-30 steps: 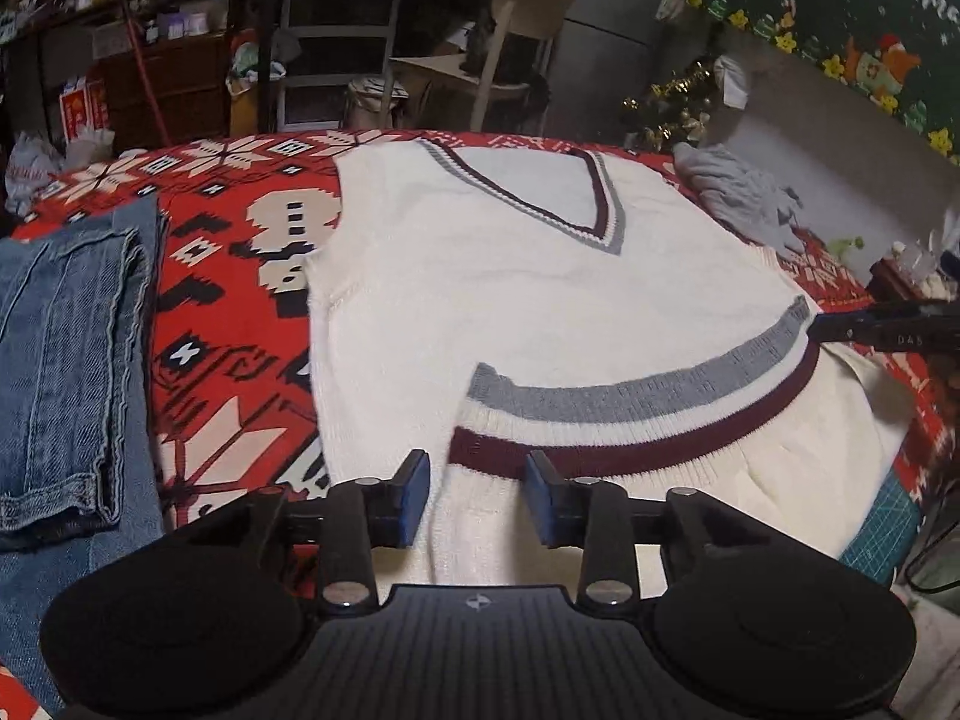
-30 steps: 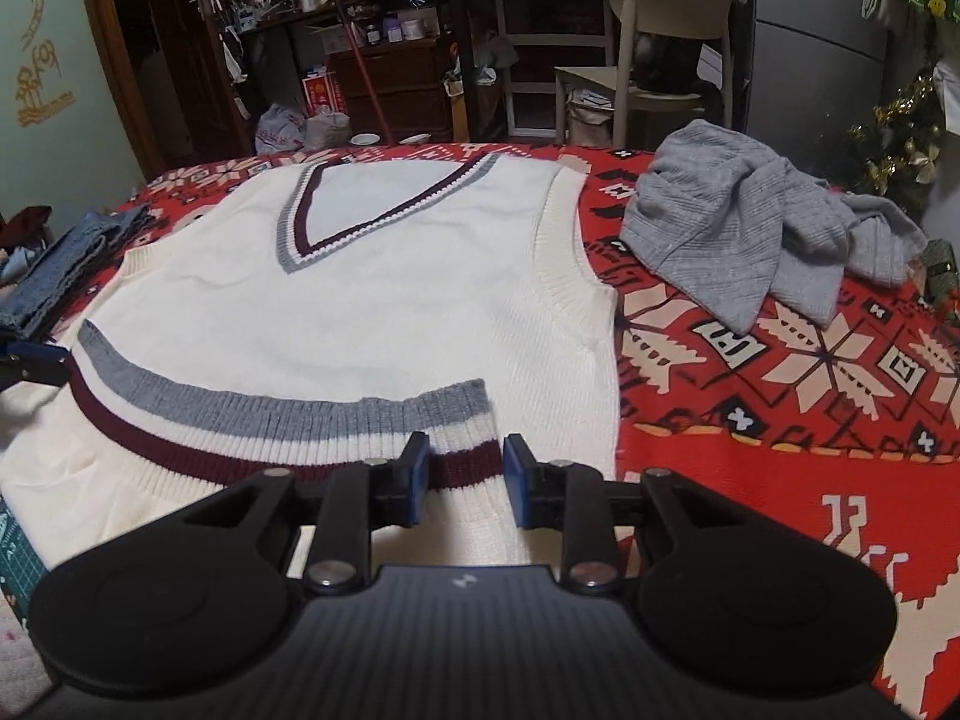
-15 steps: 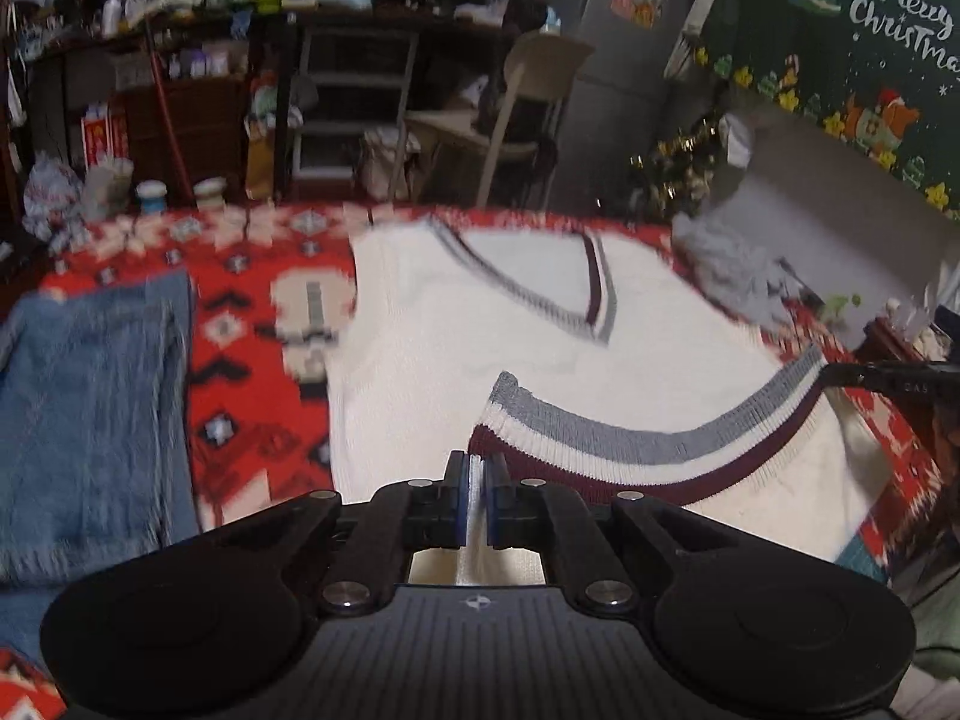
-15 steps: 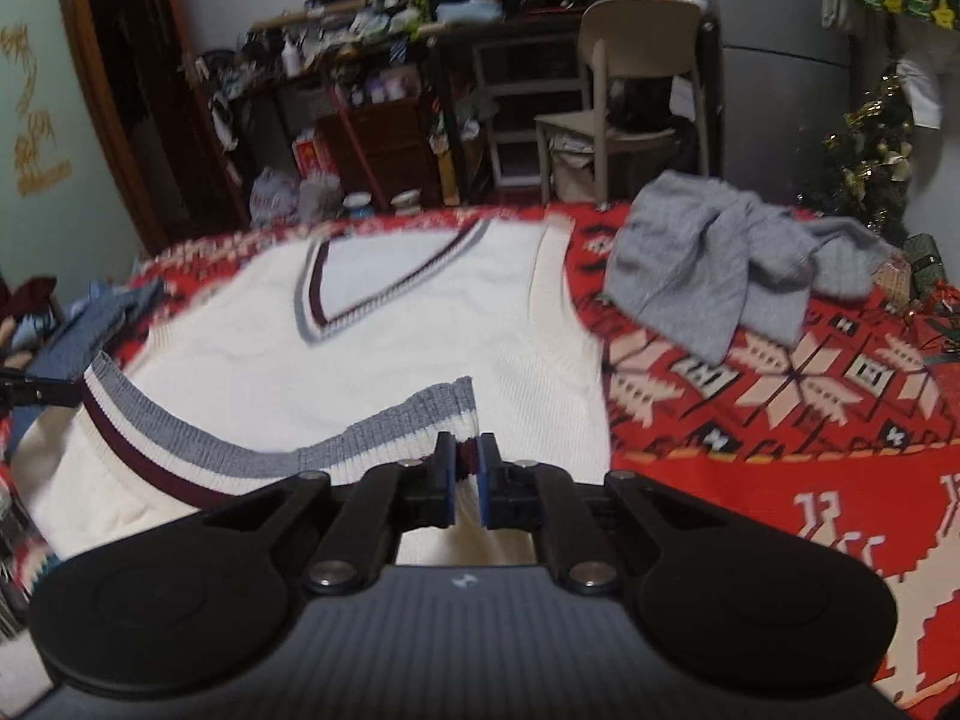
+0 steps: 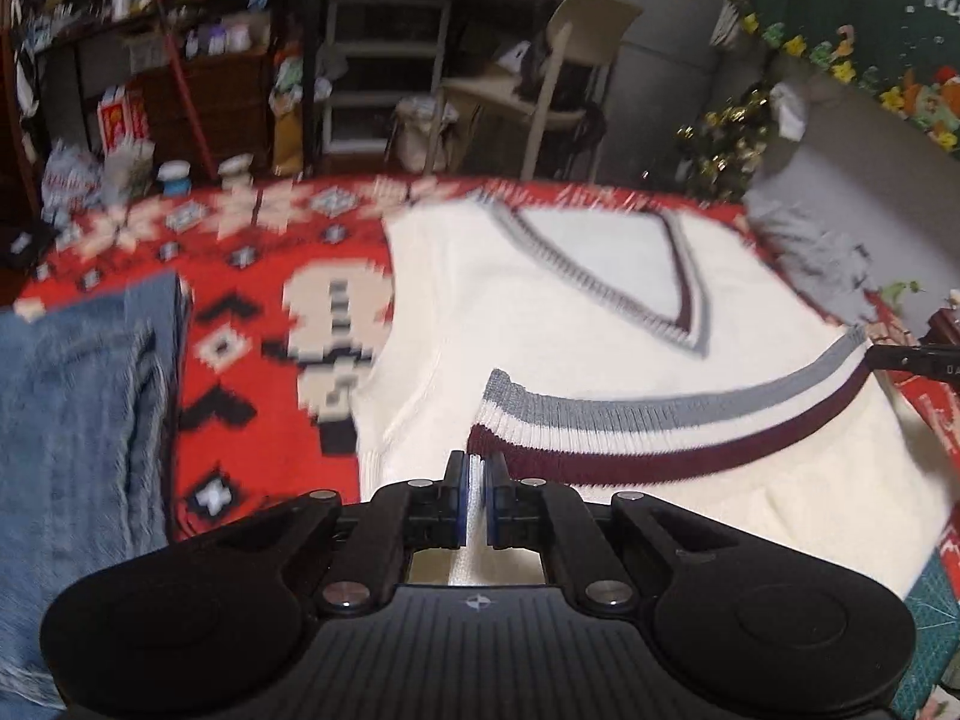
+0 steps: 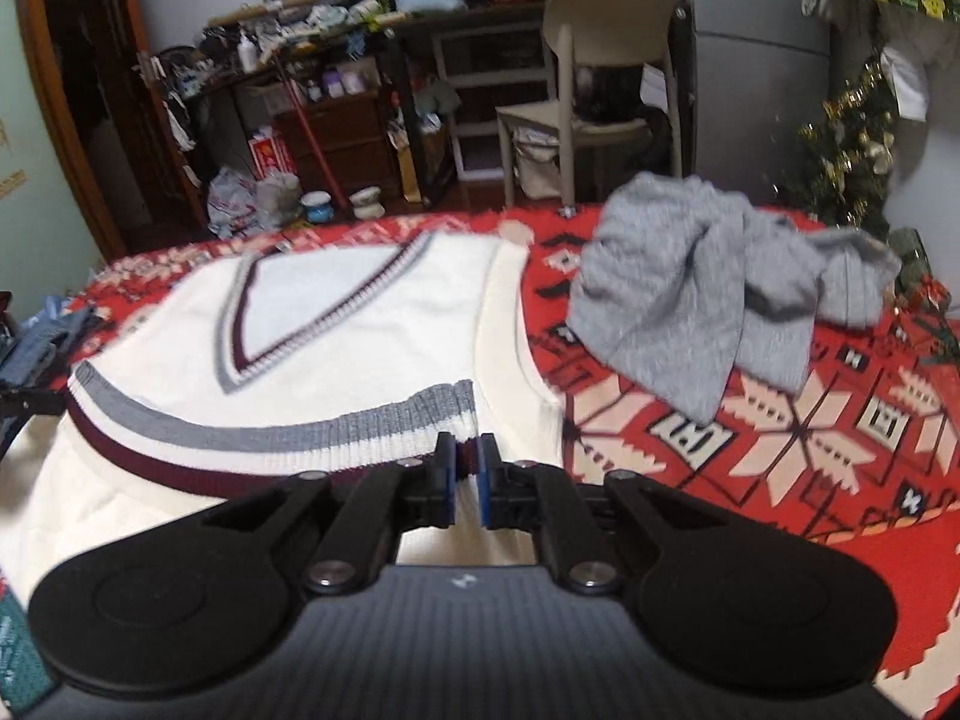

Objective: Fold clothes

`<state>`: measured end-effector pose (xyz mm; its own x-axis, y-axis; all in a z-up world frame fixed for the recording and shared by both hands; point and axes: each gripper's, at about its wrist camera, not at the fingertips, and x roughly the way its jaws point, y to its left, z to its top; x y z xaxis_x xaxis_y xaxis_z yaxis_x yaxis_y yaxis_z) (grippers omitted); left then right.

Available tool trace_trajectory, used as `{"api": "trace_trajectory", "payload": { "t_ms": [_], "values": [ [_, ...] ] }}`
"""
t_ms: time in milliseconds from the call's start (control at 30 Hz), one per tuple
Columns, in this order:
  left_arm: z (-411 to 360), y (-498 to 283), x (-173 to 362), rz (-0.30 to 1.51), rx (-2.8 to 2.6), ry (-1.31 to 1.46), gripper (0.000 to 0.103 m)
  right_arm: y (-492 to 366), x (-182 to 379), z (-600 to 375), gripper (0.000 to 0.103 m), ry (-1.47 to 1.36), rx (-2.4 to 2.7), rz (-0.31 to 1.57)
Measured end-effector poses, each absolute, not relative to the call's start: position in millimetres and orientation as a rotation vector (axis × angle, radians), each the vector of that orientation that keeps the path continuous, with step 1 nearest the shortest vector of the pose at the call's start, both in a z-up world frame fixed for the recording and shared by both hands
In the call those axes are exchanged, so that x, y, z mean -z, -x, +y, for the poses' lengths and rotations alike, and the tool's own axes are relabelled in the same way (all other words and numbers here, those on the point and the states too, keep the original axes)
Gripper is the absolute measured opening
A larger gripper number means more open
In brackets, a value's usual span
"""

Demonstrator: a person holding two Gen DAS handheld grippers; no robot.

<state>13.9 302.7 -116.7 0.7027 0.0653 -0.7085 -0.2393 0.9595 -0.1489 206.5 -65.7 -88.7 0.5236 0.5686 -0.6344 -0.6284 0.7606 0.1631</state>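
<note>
- Left gripper [image 5: 477, 483]: jaws closed on one corner of the vest [image 5: 540, 312] hem.
- Right gripper [image 6: 467, 468]: jaws closed on the other hem corner.
- Vest: cream, lies on red patterned cloth [image 6: 780, 450]; striped hem raised and carried over the body toward the V-neck.
- Jeans [image 5: 78, 396] left of vest; grey sweater [image 6: 708, 294] right, apart.

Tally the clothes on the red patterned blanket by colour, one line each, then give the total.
Cream vest with grey and maroon stripes: 1
Blue denim jeans: 1
Grey garment, crumpled: 1
Total: 3
Both the left hand-held gripper and the right hand-held gripper pinch the vest's striped hem.
</note>
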Motion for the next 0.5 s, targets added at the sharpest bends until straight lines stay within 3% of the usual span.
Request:
{"api": "trace_trajectory", "payload": {
  "t_ms": [300,433,500],
  "values": [
    [303.5,-7.2,106.8,0.714,-0.184,0.278,0.005,-215.3,111.9,-59.5,0.007,0.085,-0.681,0.748],
    [304.5,-13.2,124.1,0.773,-0.19,0.28,0.007,-218.9,123.1,-52.6,0.009,0.139,-0.675,0.774],
    [301.9,-8.1,123.3,0.764,-0.197,0.253,0.016,-215.7,123.6,-54.8,0.027,0.158,-0.657,0.734]
  ]
}}
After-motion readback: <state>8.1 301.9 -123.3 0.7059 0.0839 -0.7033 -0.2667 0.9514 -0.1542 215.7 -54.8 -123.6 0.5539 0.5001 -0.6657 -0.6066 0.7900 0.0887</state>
